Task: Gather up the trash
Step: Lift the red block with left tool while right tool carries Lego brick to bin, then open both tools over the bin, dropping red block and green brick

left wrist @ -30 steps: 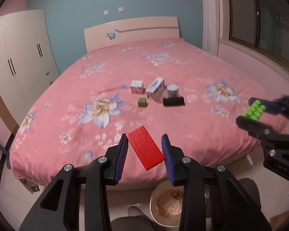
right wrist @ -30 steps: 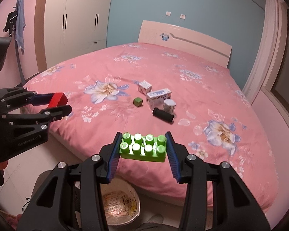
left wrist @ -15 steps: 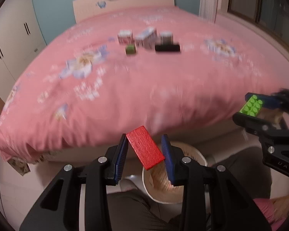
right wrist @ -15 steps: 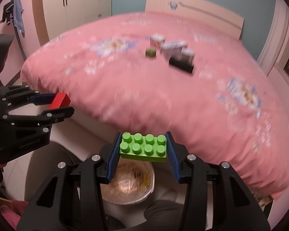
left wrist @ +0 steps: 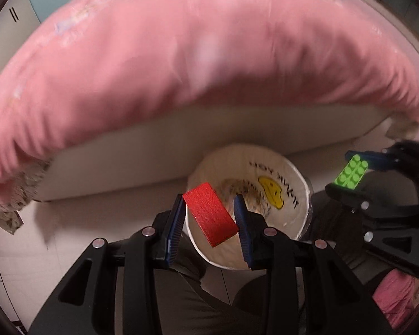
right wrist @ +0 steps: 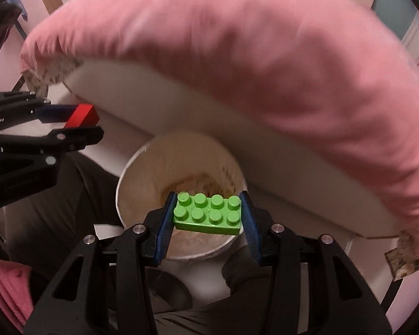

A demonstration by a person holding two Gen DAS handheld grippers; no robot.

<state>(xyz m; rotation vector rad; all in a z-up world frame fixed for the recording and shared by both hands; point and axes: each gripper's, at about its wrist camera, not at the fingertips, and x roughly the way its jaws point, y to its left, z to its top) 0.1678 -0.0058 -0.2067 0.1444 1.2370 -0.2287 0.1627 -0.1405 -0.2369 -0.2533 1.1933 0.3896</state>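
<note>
Hand-held gripper on the left [left wrist: 209, 213] pinches a red block [left wrist: 210, 214] and the right hand-held gripper [right wrist: 208, 215] pinches a green brick [right wrist: 208, 214], both poised over the bin [left wrist: 290, 167] at six o'clock below the bed [left wrist: 181, 64], likely awaiting release.

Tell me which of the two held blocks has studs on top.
The green block, clamped in the right tongs, has two rows of round studs. The red block in the left tongs is a smooth, flat slab.
</note>
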